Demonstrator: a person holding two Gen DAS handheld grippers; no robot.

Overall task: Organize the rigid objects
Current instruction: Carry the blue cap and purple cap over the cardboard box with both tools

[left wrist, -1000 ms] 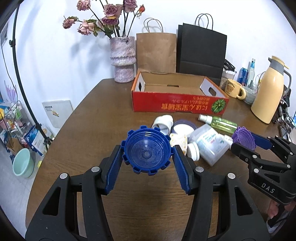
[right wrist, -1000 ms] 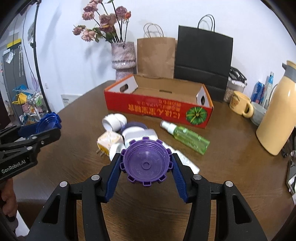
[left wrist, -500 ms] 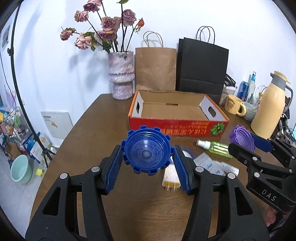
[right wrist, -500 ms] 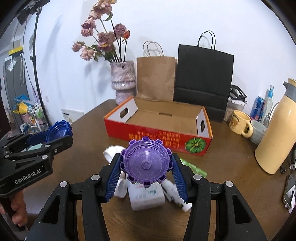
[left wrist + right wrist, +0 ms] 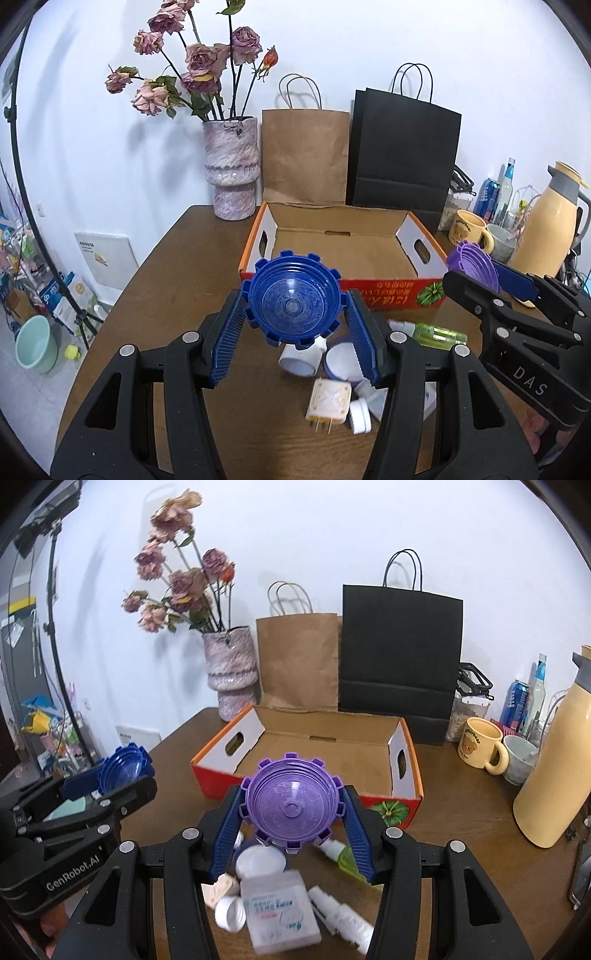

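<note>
On the brown wooden table [image 5: 192, 258] we are looking at one open cardboard box [image 5: 343, 247], red outside, plain brown inside, with a cut-out handle in each white end flap. Behind it two paper bags are standing, one brown [image 5: 304, 155] and one black [image 5: 402, 155], beside one mottled ceramic vase [image 5: 231, 166] of dried roses. At the right, one cream thermos [image 5: 545, 229] and one yellow mug [image 5: 467, 229] are sitting.

We are holding two ridged, notched plastic caps in the air on the near side of the box: our left gripper [image 5: 293, 314] is clamping the blue cap [image 5: 293, 302], our right gripper [image 5: 291, 805] is clamping the purple cap [image 5: 291, 805], each squeezed between ribbed blue pads.

Below them a small pile is lying on the table: one squarish white bottle [image 5: 279, 908], one green spray bottle [image 5: 432, 332], one cream plug adapter [image 5: 328, 400] with two prongs showing, and one little white lid [image 5: 360, 411].
</note>
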